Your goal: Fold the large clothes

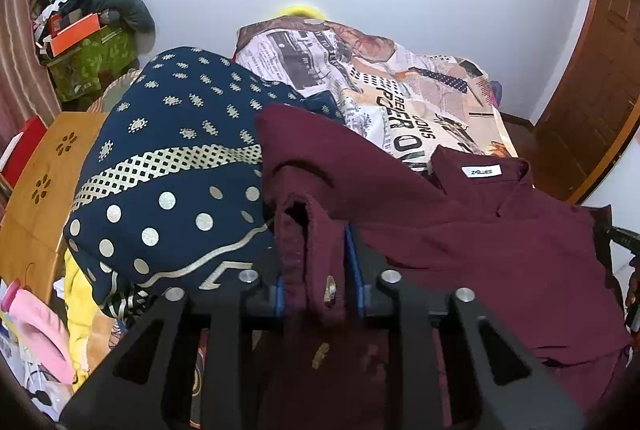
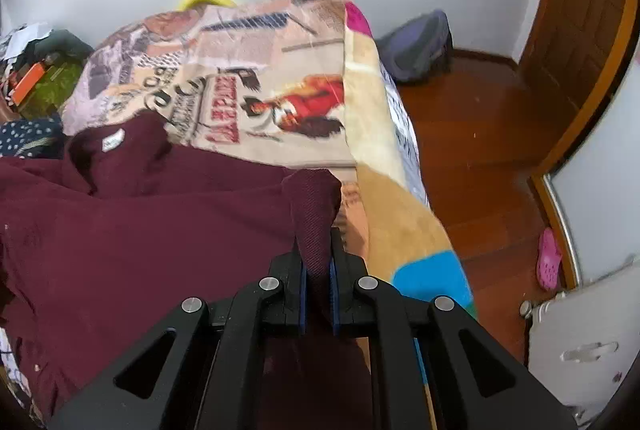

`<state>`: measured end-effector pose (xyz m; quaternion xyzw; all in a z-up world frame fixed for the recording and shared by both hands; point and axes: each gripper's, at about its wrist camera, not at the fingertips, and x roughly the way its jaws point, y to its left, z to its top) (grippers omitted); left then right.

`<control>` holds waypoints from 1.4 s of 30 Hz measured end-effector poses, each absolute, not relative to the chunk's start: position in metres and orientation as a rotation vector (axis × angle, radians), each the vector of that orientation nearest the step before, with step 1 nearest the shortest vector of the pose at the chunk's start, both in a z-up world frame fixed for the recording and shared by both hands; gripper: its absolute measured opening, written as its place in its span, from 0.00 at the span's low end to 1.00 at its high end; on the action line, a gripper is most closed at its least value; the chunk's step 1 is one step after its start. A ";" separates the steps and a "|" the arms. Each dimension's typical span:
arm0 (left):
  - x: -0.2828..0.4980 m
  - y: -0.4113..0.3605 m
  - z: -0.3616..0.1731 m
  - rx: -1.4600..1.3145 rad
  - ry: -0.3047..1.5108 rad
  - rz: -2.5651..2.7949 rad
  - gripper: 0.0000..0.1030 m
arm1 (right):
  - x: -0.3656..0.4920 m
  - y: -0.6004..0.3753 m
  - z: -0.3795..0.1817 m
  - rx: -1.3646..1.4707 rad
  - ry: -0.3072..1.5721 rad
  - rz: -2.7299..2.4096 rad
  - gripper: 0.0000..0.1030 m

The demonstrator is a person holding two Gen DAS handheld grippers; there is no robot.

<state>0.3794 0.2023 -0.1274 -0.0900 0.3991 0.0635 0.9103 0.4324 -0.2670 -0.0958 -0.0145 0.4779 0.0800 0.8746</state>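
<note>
A maroon shirt (image 1: 480, 238) lies spread on the bed, its collar and white label (image 1: 484, 171) towards the far side. My left gripper (image 1: 316, 250) is shut on a buttoned cuff of that shirt, which stands upright between the blue pads. In the right wrist view the same maroon shirt (image 2: 160, 230) covers the near left of the bed. My right gripper (image 2: 316, 242) is shut on a fold of its fabric near the bed's right edge. A navy garment with gold dots (image 1: 180, 158) is heaped to the left of the shirt.
A printed blanket (image 2: 260, 70) covers the bed beyond the shirt. An orange wooden board (image 1: 40, 182) and a cluttered pile (image 1: 80, 30) stand to the left. To the right are wooden floor (image 2: 480, 150), a grey backpack (image 2: 420, 46), a pink shoe (image 2: 548, 258) and a door (image 1: 592, 70).
</note>
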 end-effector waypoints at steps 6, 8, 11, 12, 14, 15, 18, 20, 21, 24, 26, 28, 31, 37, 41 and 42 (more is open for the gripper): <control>0.373 0.197 -0.122 -0.144 0.834 0.141 0.35 | 0.420 -0.275 -0.092 0.013 0.968 0.192 0.11; 0.367 0.192 -0.119 -0.129 0.833 0.147 0.40 | 0.411 -0.272 -0.084 -0.013 0.952 0.200 0.11; 0.356 0.187 -0.113 -0.106 0.830 0.162 0.44 | 0.399 -0.262 -0.073 -0.100 0.943 0.201 0.15; 0.351 0.186 -0.111 -0.101 0.830 0.162 0.44 | 0.392 -0.259 -0.068 -0.126 0.933 0.203 0.17; 0.343 0.185 -0.107 -0.104 0.832 0.153 0.44 | 0.375 -0.256 -0.055 -0.148 0.906 0.219 0.17; 0.337 0.185 -0.104 -0.109 0.833 0.143 0.44 | 0.371 -0.256 -0.051 -0.144 0.900 0.231 0.18; 0.319 0.185 -0.097 -0.111 0.830 0.139 0.45 | 0.346 -0.254 -0.035 -0.125 0.872 0.256 0.24; 0.305 0.187 -0.093 -0.111 0.826 0.140 0.50 | 0.330 -0.252 -0.027 -0.129 0.846 0.262 0.33; 0.299 0.188 -0.092 -0.112 0.822 0.142 0.52 | 0.321 -0.250 -0.023 -0.136 0.833 0.264 0.40; 0.277 0.192 -0.090 -0.110 0.816 0.152 0.59 | 0.299 -0.245 -0.014 -0.158 0.803 0.259 0.55; 0.263 0.195 -0.094 -0.109 0.823 0.160 0.62 | 0.284 -0.243 -0.009 -0.175 0.787 0.255 0.57; 0.252 0.198 -0.099 -0.114 0.836 0.159 0.63 | 0.275 -0.241 -0.008 -0.181 0.788 0.258 0.57; 0.235 0.201 -0.113 -0.138 0.875 0.157 0.64 | 0.263 -0.244 -0.010 -0.164 0.793 0.268 0.57; 0.205 0.206 -0.150 -0.208 0.963 0.157 0.65 | 0.241 -0.259 -0.030 -0.040 0.855 0.253 0.57; 0.192 0.204 -0.175 -0.230 1.022 0.154 0.65 | 0.227 -0.266 -0.052 0.011 0.924 0.209 0.57; 0.190 0.202 -0.182 -0.214 1.037 0.162 0.65 | 0.224 -0.267 -0.056 0.022 0.941 0.203 0.57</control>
